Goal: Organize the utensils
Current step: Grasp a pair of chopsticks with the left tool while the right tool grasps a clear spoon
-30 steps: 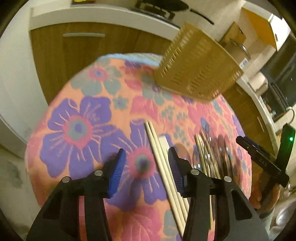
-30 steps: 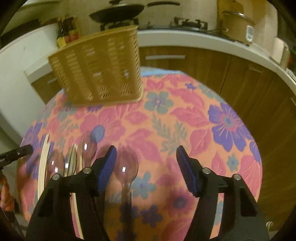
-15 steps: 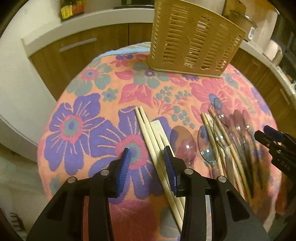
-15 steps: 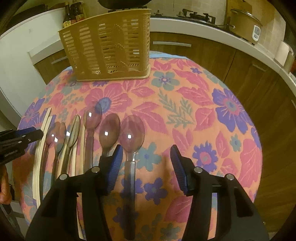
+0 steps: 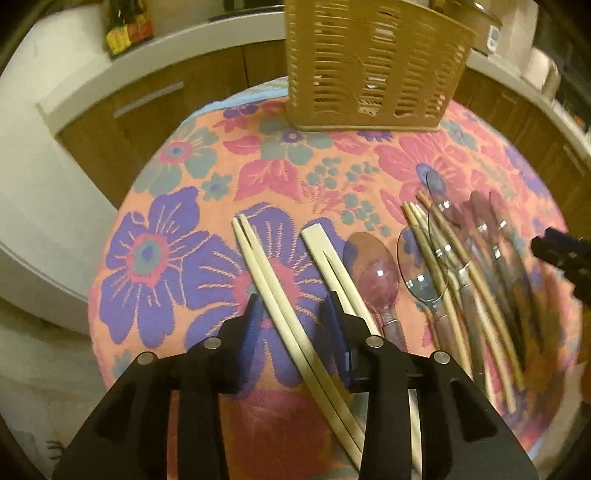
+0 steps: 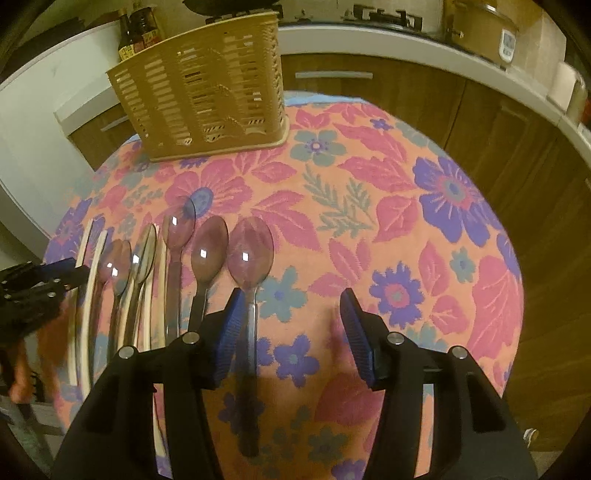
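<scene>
Utensils: I see them laid in a row on the near part of the floral tablecloth [image 5: 177,258], handles toward me.
Pale chopstick pair [image 5: 273,291]: leftmost in the left wrist view, running between the fingers of my left gripper [image 5: 295,325]; from here I cannot tell whether the pads touch it.
Left gripper state: blue pads set at a narrow gap, one on each side of that pair.
Joined chopsticks [image 5: 332,258]: just right of the pair, passing under the right-hand finger.
Clear spoons and thin sticks [image 5: 443,266]: farther right, crowded together and overlapping; blurred toward the right edge.
Rightmost spoon [image 6: 251,254]: bowl up, with its handle beside the left pad of my right gripper [image 6: 291,328]; I cannot tell if they touch.
Right gripper state: fingers spread wide, holding nothing, over bare cloth right of the row.
Slatted tan basket [image 6: 207,96]: upright at the far edge of the table, well apart from the row.
Bottles [image 6: 138,31]: on the white counter beyond, far left.
</scene>
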A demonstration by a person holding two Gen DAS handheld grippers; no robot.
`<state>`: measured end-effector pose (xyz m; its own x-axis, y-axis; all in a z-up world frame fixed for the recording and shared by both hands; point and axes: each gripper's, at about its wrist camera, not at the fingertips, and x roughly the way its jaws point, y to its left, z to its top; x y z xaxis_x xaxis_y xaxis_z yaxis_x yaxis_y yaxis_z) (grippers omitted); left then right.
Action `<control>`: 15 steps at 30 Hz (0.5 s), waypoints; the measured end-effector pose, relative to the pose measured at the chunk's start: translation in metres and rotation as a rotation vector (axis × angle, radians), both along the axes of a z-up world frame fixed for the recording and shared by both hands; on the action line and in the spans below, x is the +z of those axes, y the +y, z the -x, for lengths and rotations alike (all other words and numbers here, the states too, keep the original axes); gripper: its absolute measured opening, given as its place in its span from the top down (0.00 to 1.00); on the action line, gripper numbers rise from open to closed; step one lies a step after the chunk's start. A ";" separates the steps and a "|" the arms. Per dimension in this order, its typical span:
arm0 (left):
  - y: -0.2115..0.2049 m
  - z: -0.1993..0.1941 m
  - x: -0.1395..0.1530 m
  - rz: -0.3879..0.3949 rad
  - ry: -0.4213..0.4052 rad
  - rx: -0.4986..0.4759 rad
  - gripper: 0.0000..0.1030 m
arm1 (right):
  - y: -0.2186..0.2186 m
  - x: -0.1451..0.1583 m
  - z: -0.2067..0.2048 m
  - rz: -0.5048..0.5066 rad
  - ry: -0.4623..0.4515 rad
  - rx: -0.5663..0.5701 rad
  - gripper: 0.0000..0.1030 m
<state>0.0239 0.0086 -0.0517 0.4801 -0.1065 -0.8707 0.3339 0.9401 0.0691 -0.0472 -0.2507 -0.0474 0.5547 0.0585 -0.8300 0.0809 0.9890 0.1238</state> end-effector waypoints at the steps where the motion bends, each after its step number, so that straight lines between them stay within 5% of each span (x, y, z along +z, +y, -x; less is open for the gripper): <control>1: -0.002 0.002 0.000 -0.006 -0.012 -0.013 0.72 | -0.001 -0.001 0.000 -0.008 0.015 0.009 0.52; 8: -0.005 0.005 0.001 0.007 -0.033 -0.025 0.87 | 0.013 -0.013 -0.014 -0.022 0.093 0.078 0.55; 12: 0.001 0.005 0.002 0.052 -0.053 -0.020 0.90 | 0.030 -0.012 -0.022 0.070 0.115 0.092 0.87; 15: 0.008 0.004 0.006 0.129 -0.071 -0.011 0.90 | 0.035 -0.011 -0.023 0.094 0.119 0.110 0.90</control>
<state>0.0197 0.0168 -0.0458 0.5384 -0.2205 -0.8133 0.3428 0.9390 -0.0277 -0.0240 -0.2153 -0.0585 0.4468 0.0326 -0.8940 -0.0204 0.9994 0.0263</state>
